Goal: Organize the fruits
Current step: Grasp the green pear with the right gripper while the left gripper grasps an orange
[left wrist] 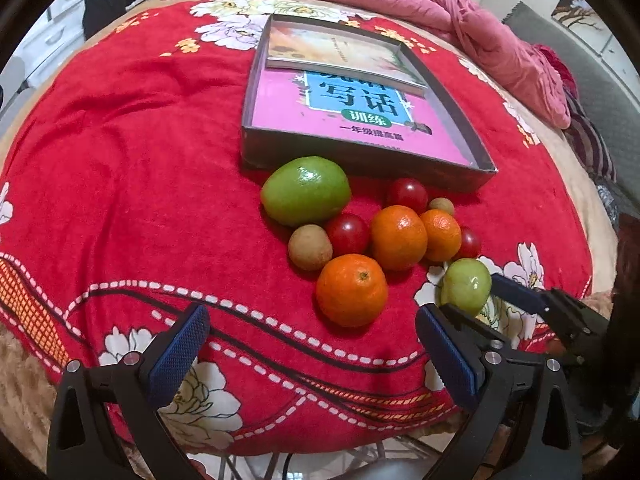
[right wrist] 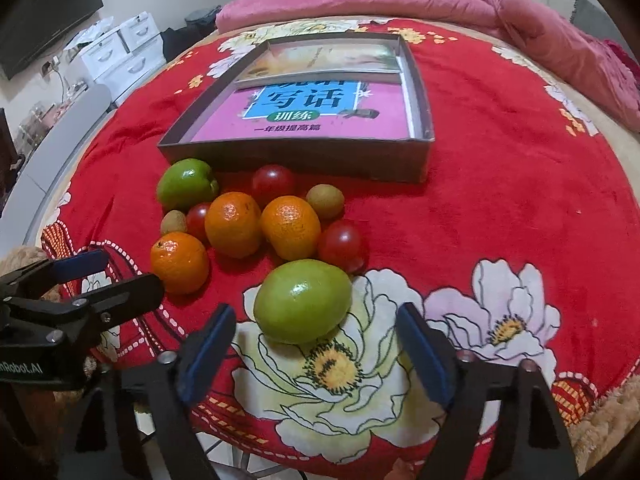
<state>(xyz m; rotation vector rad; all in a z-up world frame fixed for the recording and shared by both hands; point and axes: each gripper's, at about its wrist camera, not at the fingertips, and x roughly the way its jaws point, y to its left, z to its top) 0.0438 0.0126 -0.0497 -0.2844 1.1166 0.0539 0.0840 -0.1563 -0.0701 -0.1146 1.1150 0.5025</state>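
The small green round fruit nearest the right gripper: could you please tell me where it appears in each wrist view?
Left wrist view: the small green round fruit sits low right, between the right gripper's blue pads, beside a white flower print.
Right wrist view: it lies low centre, just ahead of that gripper's open pads.
Shared landmark: the grey cardboard box tray holding a pink book, behind the fruit pile.

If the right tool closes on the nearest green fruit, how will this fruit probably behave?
The green fruit is rounded with a glossy skin, so it may slip between the pads. It lies on a soft red blanket, so it probably rolls little. It looks firm.
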